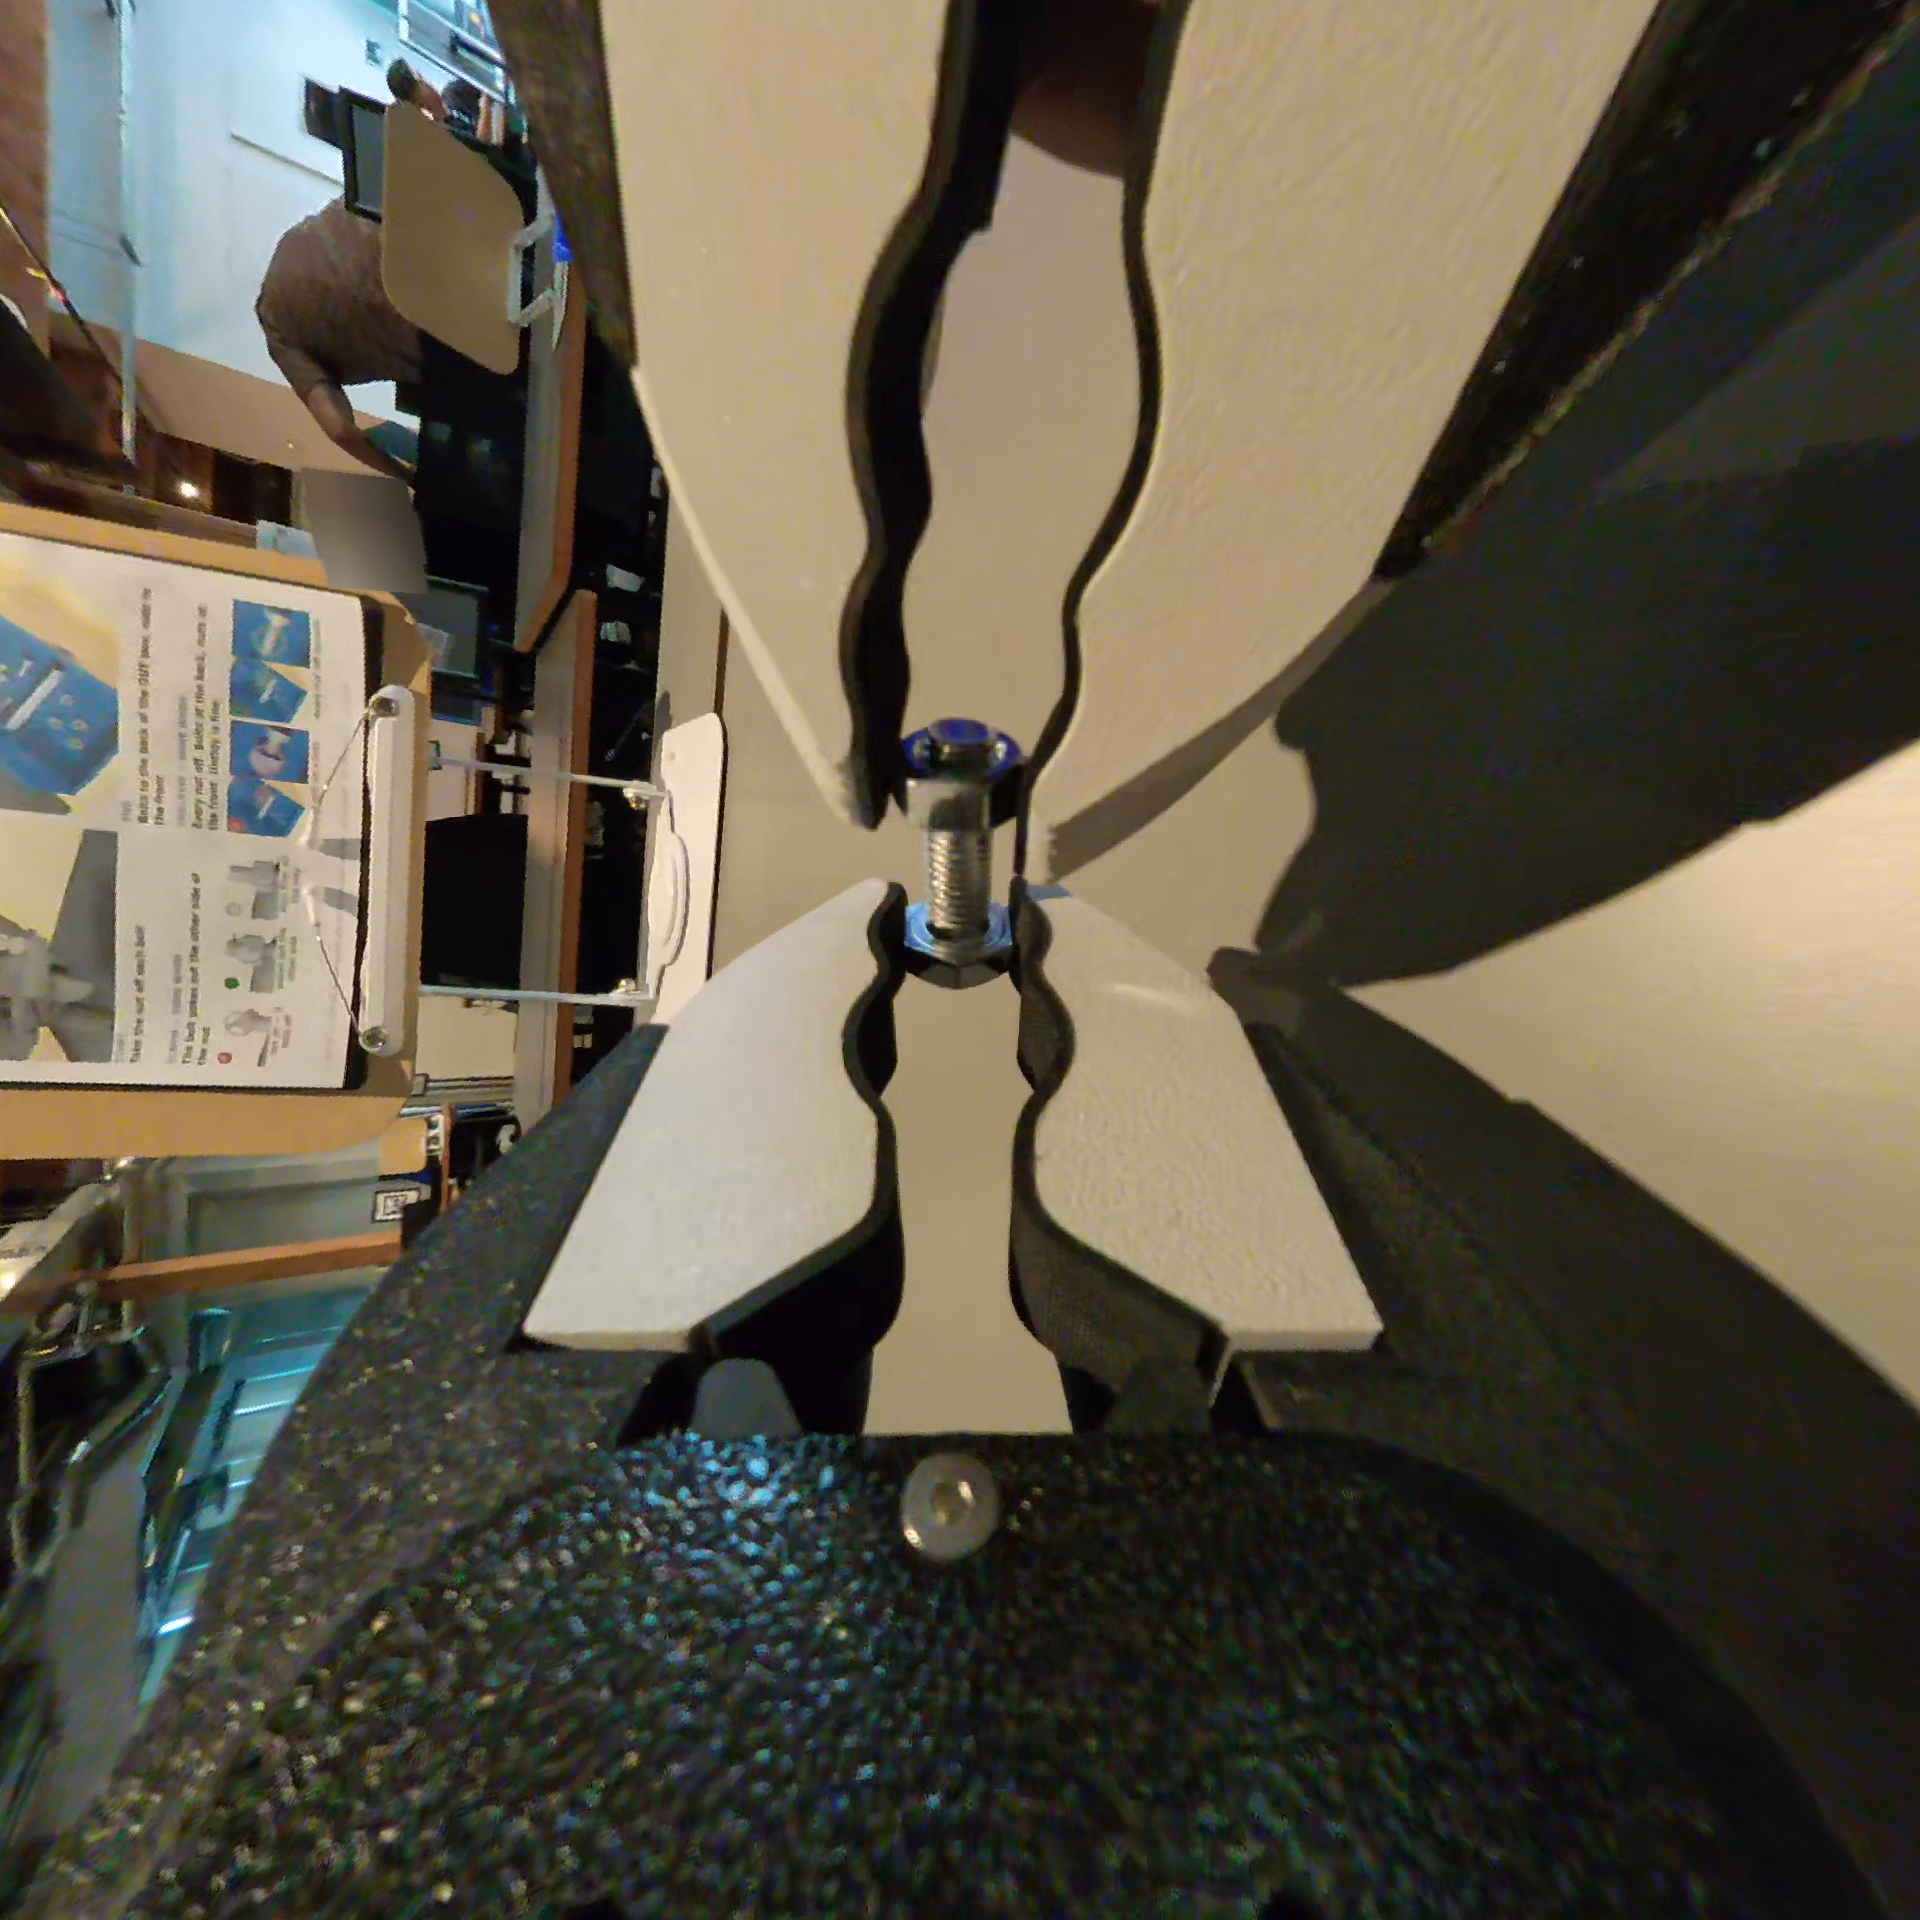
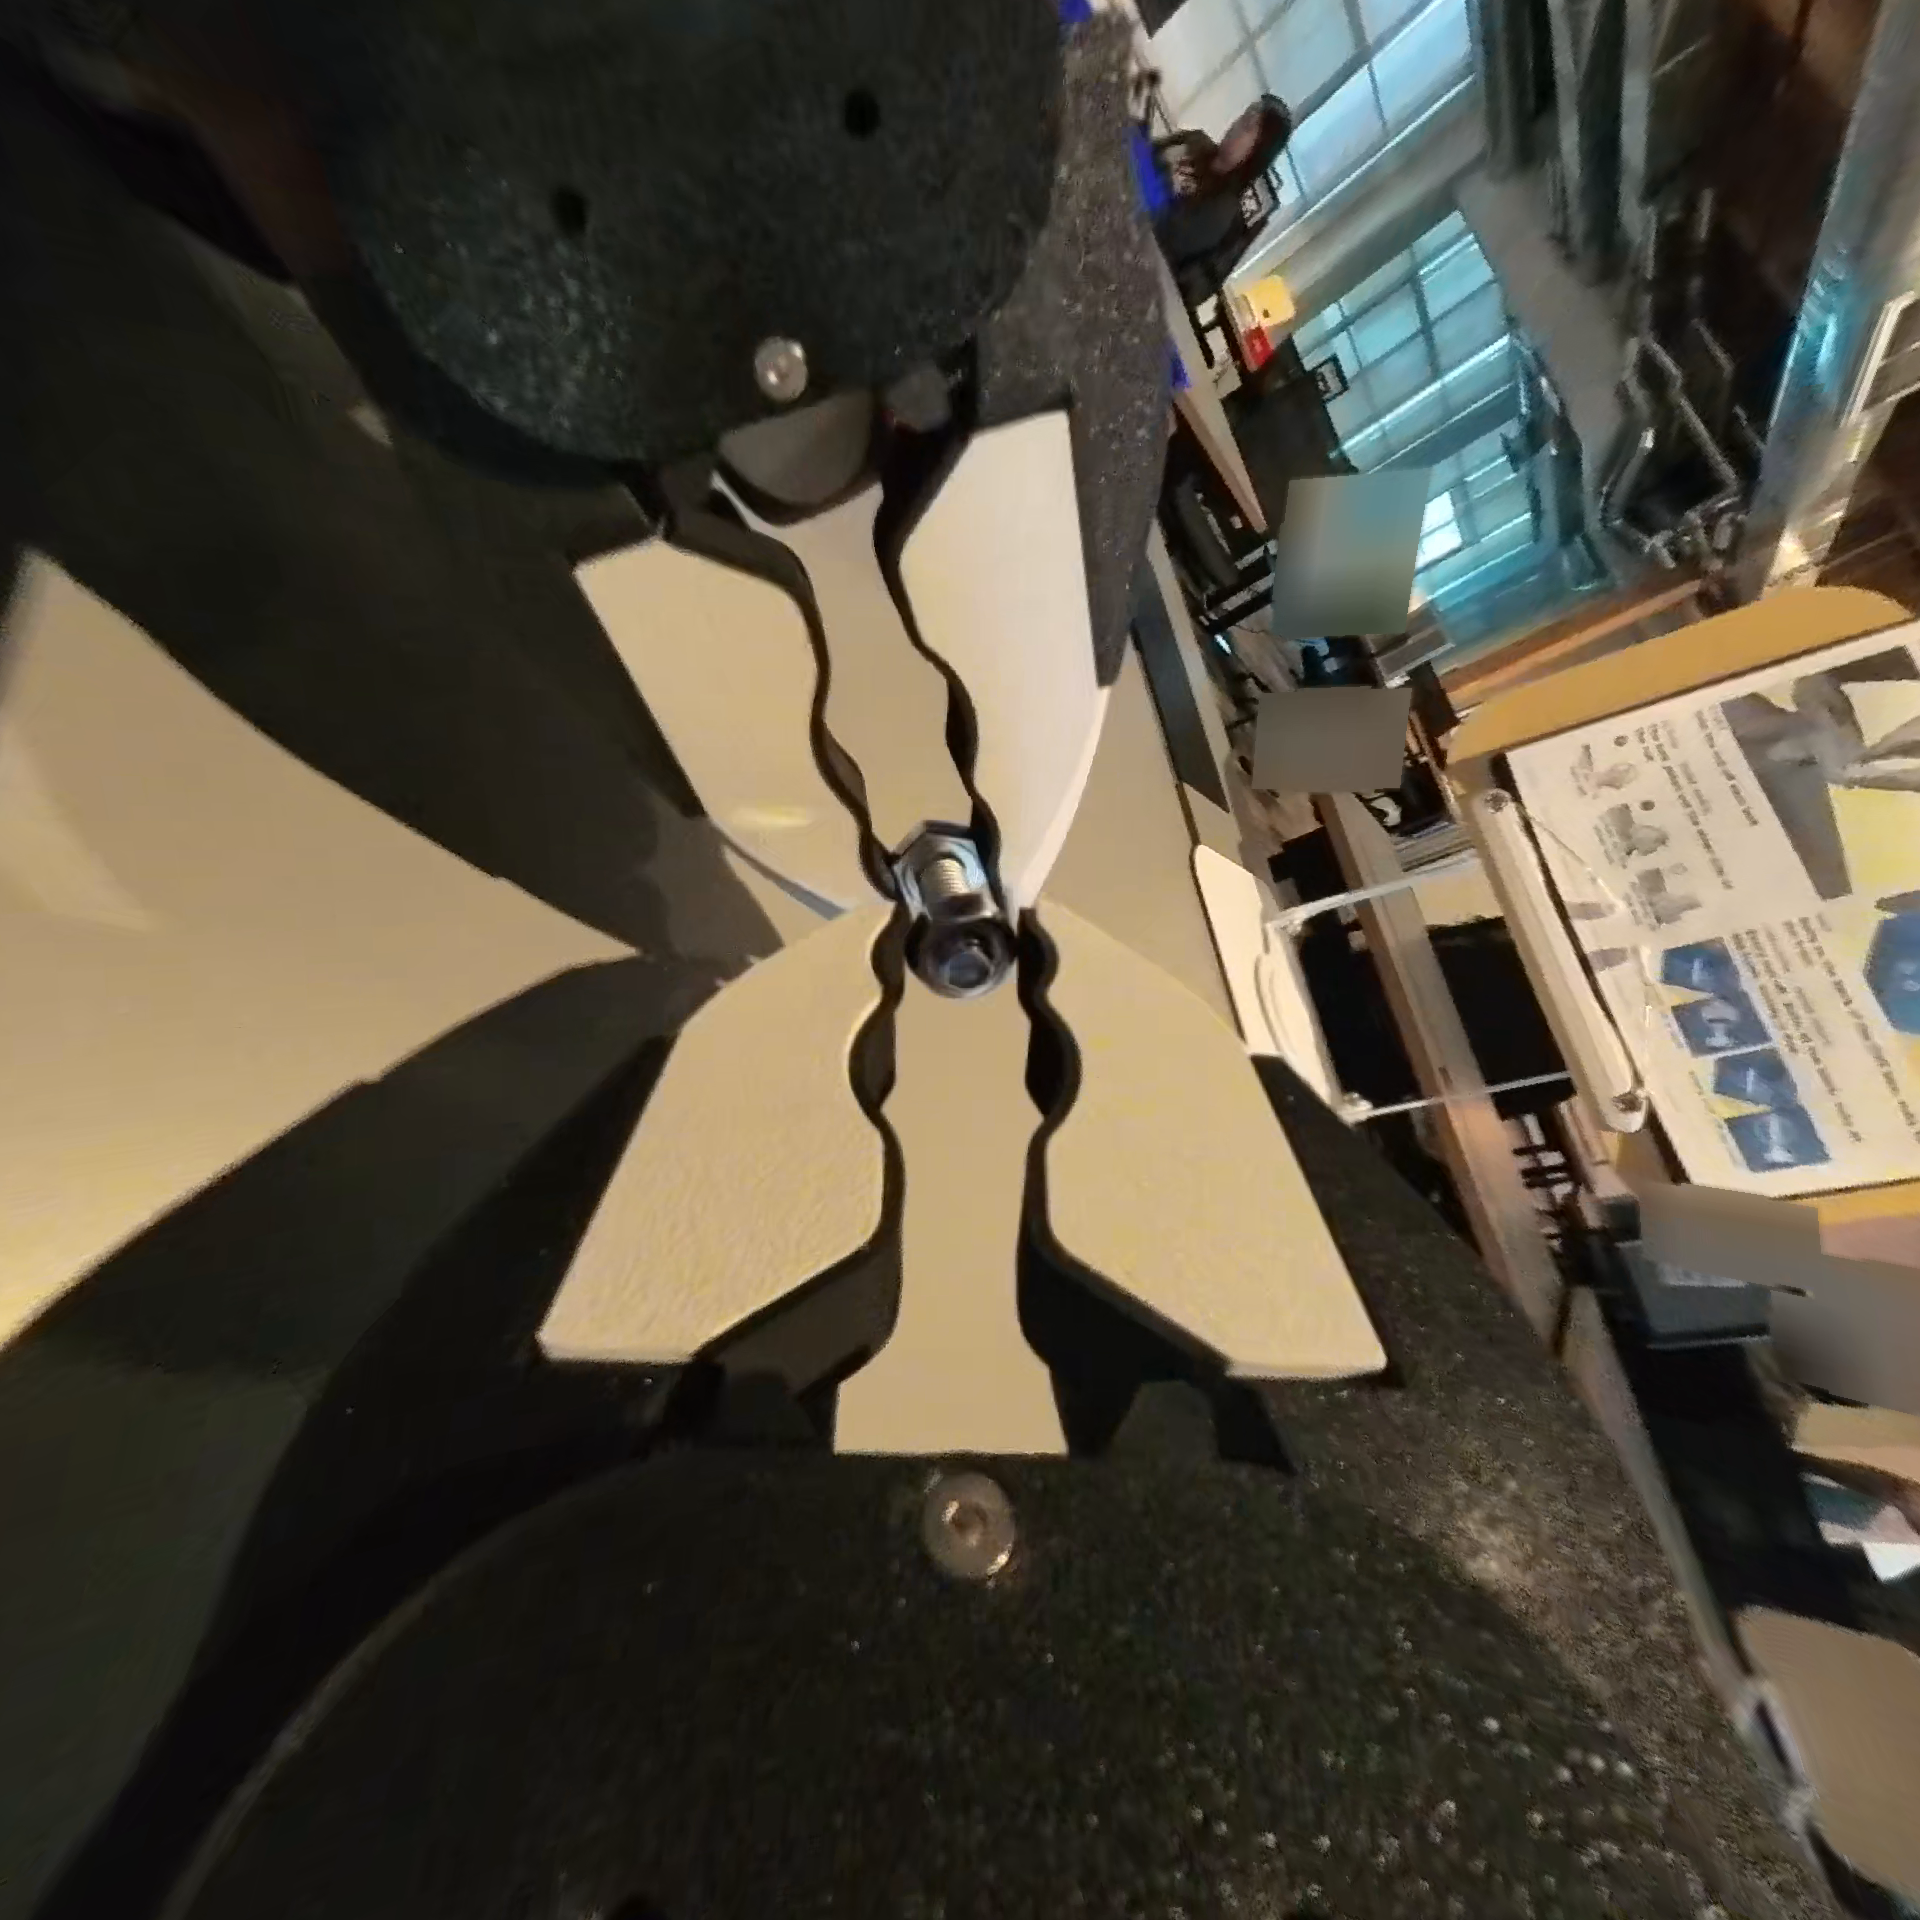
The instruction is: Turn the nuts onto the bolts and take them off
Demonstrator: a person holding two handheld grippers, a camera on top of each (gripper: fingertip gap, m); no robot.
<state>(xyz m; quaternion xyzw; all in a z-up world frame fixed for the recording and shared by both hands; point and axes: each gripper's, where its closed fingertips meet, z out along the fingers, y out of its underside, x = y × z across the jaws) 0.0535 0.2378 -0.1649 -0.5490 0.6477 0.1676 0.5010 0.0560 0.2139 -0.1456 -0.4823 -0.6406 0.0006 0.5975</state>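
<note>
A silver bolt (image 1: 951, 868) with a hex nut (image 1: 954, 940) on its thread is held in the air between my two grippers, which meet tip to tip. In the left wrist view my left gripper (image 1: 954, 920) is shut on the nut, and the right gripper (image 1: 951, 790) comes in from the top, shut on the bolt's head. In the right wrist view my right gripper (image 2: 958, 940) is shut on the bolt's head (image 2: 961, 966). The nut (image 2: 935, 844) sits just beyond it, in the left gripper's fingers (image 2: 831, 727). A short stretch of thread shows between nut and head.
A beige table top (image 1: 1662, 1039) lies behind the grippers. An instruction sheet on a brown board (image 1: 187, 831) stands on a clear holder with a white base (image 1: 686, 852); it also shows in the right wrist view (image 2: 1714, 935). A person in brown (image 1: 322, 312) is far behind. My left and right fingertips are right by each other.
</note>
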